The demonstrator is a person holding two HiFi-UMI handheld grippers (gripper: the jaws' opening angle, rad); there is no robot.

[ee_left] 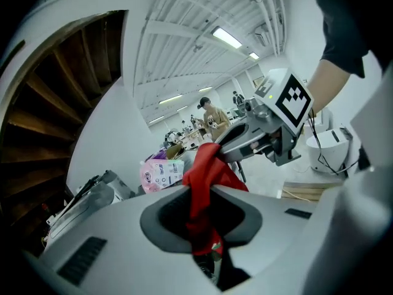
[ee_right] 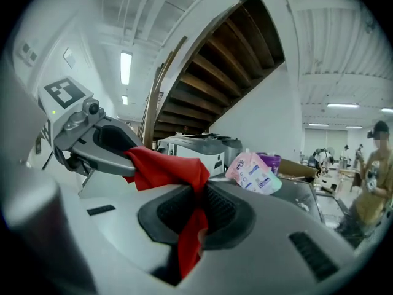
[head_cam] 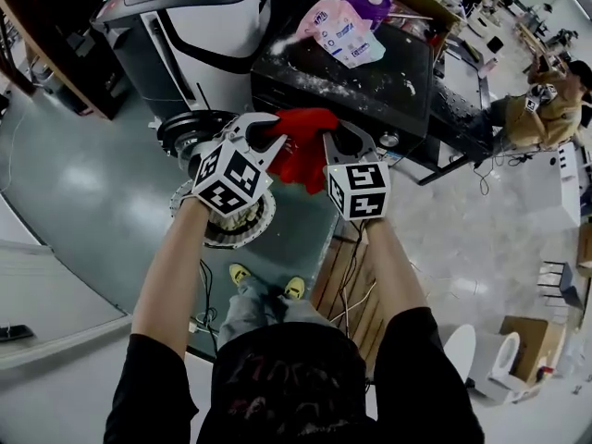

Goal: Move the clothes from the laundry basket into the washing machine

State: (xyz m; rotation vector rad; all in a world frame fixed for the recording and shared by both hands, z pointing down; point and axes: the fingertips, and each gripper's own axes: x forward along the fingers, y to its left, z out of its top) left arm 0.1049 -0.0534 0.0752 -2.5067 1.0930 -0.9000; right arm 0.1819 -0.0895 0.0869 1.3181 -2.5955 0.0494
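Note:
A red cloth (head_cam: 303, 148) hangs stretched between my two grippers, above the floor in front of the machines. My left gripper (head_cam: 270, 135) is shut on its left end, and my right gripper (head_cam: 335, 139) is shut on its right end. In the left gripper view the red cloth (ee_left: 207, 174) runs out of my jaws to the right gripper (ee_left: 245, 141). The right gripper view shows the red cloth (ee_right: 172, 168) leading to the left gripper (ee_right: 104, 149). The round white laundry basket (head_cam: 257, 222) stands on the floor below my left hand. A white washing machine (head_cam: 208, 26) stands behind, its dark round door (head_cam: 185, 129) low at the front.
A black machine (head_cam: 370, 81) stands to the right of the white one, with a pink detergent bag (head_cam: 344, 30) and a purple tub (head_cam: 368, 3) on top. Cables and a wooden pallet (head_cam: 356, 285) lie by my feet. A person (head_cam: 546, 100) works at the far right.

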